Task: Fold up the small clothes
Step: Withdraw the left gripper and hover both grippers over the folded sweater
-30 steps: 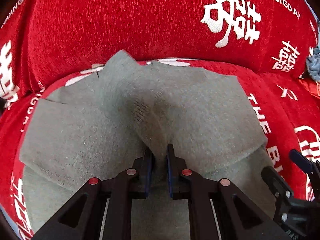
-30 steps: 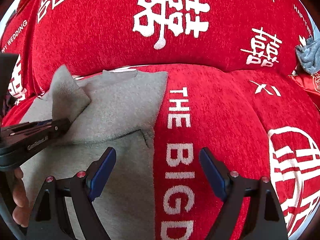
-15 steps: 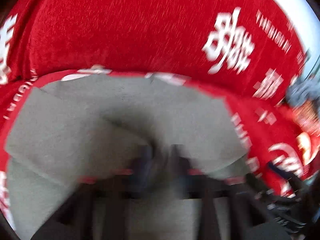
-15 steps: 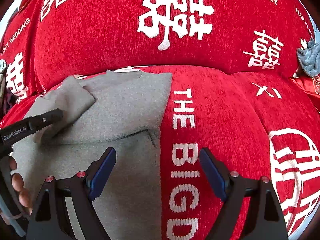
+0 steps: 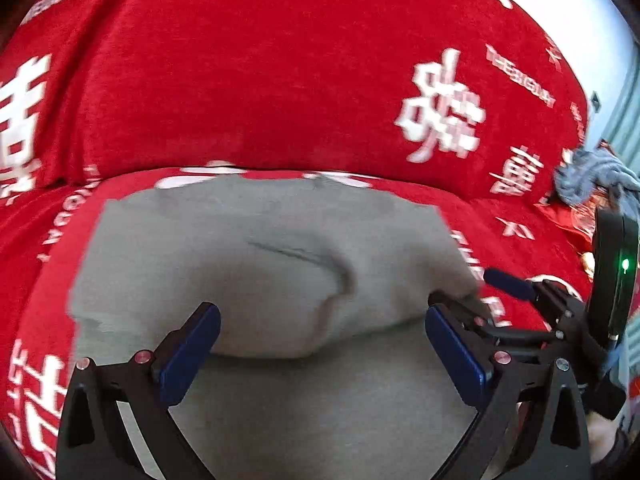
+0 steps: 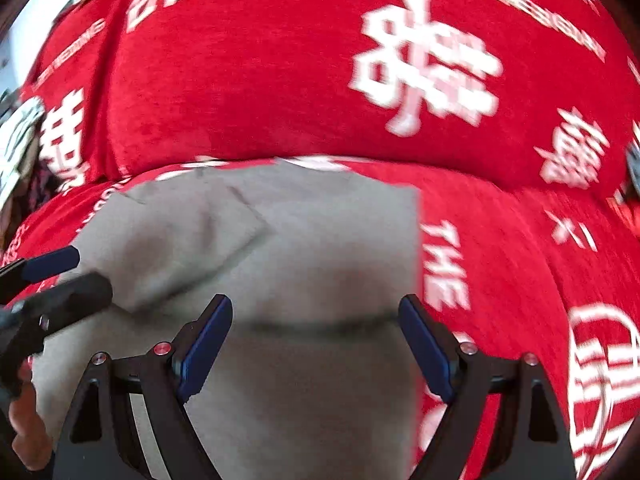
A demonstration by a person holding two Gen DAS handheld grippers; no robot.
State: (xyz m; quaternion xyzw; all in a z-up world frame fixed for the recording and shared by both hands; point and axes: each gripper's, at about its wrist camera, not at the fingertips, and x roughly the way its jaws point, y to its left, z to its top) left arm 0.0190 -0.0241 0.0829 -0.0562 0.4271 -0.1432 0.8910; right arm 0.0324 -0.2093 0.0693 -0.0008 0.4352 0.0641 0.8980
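On the red sofa seat (image 5: 520,248), close to its back edge under the backrest (image 5: 280,100): the grey garment (image 5: 280,248), lying flat, with one part (image 6: 180,248) already turned over towards the middle.

Left gripper (image 5: 320,312): fingers released, just opened wide, hanging above the folded edge, only loose cloth below them and nothing pinched. Right gripper (image 6: 314,304): fingers also released and wide apart, over the right half of the garment, near the side that runs along the white letters of the seat cover, not pressing on anything.

Probably the moment between two folds. To do it well:
- Lift the left fingers straight away from the cloth, without dragging, so as not to pull the fresh fold open again.
- Look first for the small wrinkle across the turned part and press it flat before going on.
- Take the right side close to its corner, with only one layer between the fingers.
- Carry it over low and slowly, and lay it edge on edge.
- Keep both grippers apart, being already near each other at the right front of the seat.
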